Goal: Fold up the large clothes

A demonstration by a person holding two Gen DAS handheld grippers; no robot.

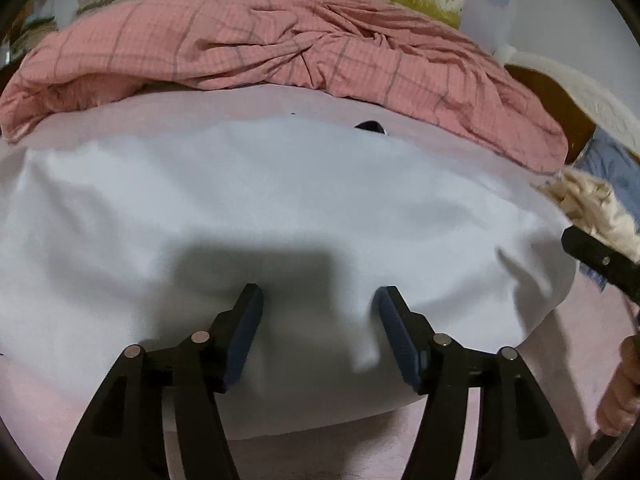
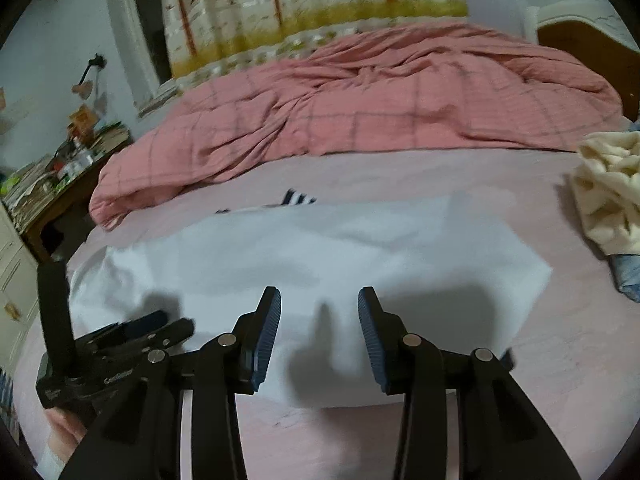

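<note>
Both grippers hover low over a bed, jaws spread and holding nothing: the left gripper [image 1: 318,294] and right gripper [image 2: 319,296] point across a white garment [image 2: 312,256] lying flat on the pink sheet [image 2: 520,380]. A rumpled pink quilt [image 1: 260,44] lies beyond; a cream cloth [image 2: 612,188] sits right.

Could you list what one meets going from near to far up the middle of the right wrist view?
right gripper → white garment → pink bedsheet → pink checked duvet → tree-print curtain
</note>
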